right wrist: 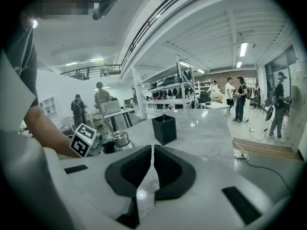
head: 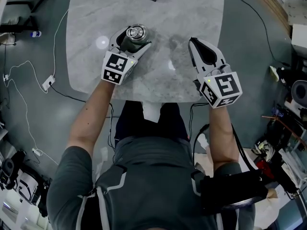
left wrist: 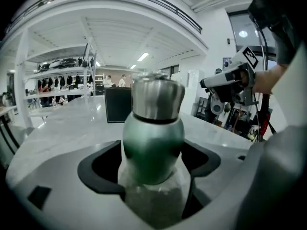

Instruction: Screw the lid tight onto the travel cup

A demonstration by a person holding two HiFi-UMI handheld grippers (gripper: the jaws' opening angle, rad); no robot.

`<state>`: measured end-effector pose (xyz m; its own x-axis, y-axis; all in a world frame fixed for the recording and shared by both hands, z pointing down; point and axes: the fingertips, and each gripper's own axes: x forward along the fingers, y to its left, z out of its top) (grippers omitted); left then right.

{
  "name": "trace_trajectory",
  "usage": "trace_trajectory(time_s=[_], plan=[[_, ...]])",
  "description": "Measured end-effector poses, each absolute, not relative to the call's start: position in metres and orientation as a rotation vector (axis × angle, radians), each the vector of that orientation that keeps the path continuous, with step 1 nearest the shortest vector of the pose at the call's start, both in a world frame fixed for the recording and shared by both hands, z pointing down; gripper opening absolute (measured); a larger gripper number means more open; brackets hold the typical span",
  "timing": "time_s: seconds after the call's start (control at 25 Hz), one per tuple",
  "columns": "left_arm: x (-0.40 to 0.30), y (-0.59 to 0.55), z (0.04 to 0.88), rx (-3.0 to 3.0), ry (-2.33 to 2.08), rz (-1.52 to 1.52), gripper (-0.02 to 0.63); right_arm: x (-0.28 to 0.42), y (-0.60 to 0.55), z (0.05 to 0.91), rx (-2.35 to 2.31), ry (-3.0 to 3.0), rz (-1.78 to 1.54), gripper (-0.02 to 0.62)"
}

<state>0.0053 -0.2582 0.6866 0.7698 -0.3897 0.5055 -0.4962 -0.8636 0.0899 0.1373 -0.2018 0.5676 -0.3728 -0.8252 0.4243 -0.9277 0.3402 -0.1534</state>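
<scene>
The left gripper (head: 130, 41) clamped the travel cup (left wrist: 153, 147) by its green body, steel lid (left wrist: 157, 98) standing above its jaws; the right gripper (head: 193, 42) was closed on nothing, well apart beside the cup. Likely risk: the rounded body could spin or tip between the left jaws under a twist, or the lid could seat crooked. Cup stood on a grey marbled table (head: 192, 13), 1 black box (right wrist: 164, 129) beyond both jaws, workshop shelves (left wrist: 62, 80) and people (right wrist: 239, 97) behind.

Three cameras, one table (head: 192, 13).
Head camera looks steeply down from above me onto the table's near edge. One camera rides low on my left gripper (left wrist: 153, 157), tight on the travel cup (left wrist: 153, 128). Another rides my right gripper (right wrist: 152, 150), facing the far edge. All three share the cup and the black box (right wrist: 164, 129).
</scene>
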Motion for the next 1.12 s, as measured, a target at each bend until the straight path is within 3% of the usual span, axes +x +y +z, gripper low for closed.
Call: trace_trajectory(time_s=[0.28,0.68,0.96,1.12], plan=[[-0.016,-0.236,0.658,2.674,-0.782,0.675,0.38,0.148,-0.187,0.533,1.594,-2.337,0.509,0.04],[-0.037,-0.212,0.522,2.664,-0.9,0.432,0.376,0.157,-0.171,0.461,1.641,-2.394,0.487,0.04],[-0.05,-0.23,0.412,2.732,-0.967,0.217,0.197,0.157,-0.183,0.395,1.636,-2.446,0.364,0.04],[-0.065,-0.211,0.374,2.79,-1.093,0.154,0.144,0.149,-0.167,0.376,1.635,-2.478,0.324,0.04]])
